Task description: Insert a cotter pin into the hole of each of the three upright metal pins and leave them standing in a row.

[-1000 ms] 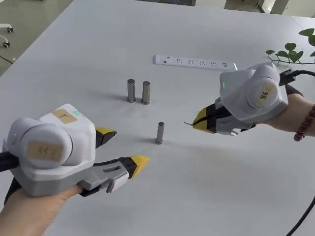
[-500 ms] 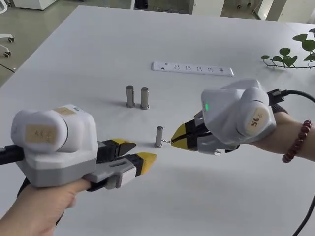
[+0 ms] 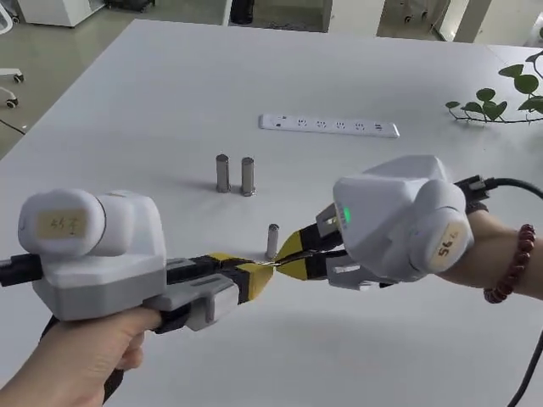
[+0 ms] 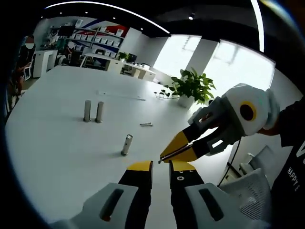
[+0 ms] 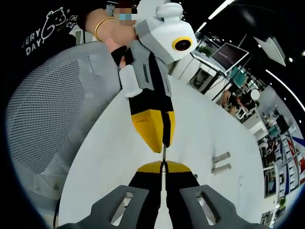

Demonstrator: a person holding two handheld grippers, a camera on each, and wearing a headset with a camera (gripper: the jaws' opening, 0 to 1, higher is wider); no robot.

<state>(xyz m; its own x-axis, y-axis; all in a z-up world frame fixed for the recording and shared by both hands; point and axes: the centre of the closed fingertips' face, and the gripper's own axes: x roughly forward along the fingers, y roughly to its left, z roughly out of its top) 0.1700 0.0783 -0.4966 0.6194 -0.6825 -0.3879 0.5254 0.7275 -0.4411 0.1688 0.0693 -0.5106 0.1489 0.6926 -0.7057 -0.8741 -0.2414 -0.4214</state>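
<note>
Yellow-tipped left tool (image 3: 246,270) and right tool (image 3: 285,260), grey pins (image 3: 272,241), white table (image 3: 170,102).

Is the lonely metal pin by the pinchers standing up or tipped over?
Standing up. The lone metal pin stands on its end on the white table.

Left gripper (image 3: 246,270) reached right gripper's (image 3: 288,258) cotter pin (image 5: 163,153).

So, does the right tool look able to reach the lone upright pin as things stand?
Probably yes: the right tool, shut on a cotter pin, sits just beside the lone pin; the left tool meets its tip, not blocking.
</note>
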